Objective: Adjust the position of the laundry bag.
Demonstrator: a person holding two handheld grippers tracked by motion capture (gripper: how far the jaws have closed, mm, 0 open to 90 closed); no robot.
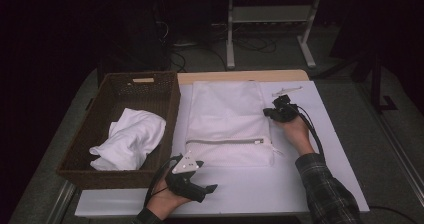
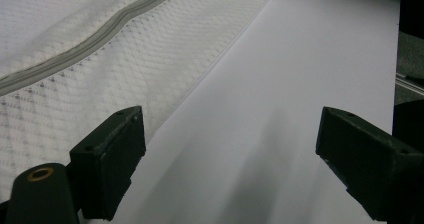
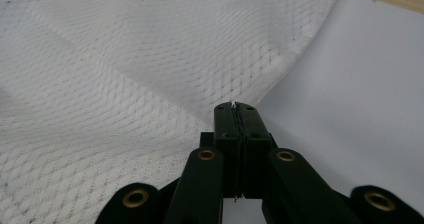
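A white mesh laundry bag lies flat on the white sheet, its grey zipper running across the near end. My right gripper sits at the bag's right edge, shut on the mesh hem; in the right gripper view the jaws meet with the bag's edge pinched at their tips. My left gripper rests near the table's front edge, just in front of the bag's near end. It stands open over bare sheet, with the bag and zipper to its left.
A brown wicker basket stands at the left, holding a crumpled white cloth. A small pale object lies at the back right of the white sheet. Beyond the table are a rack's legs and cables on the floor.
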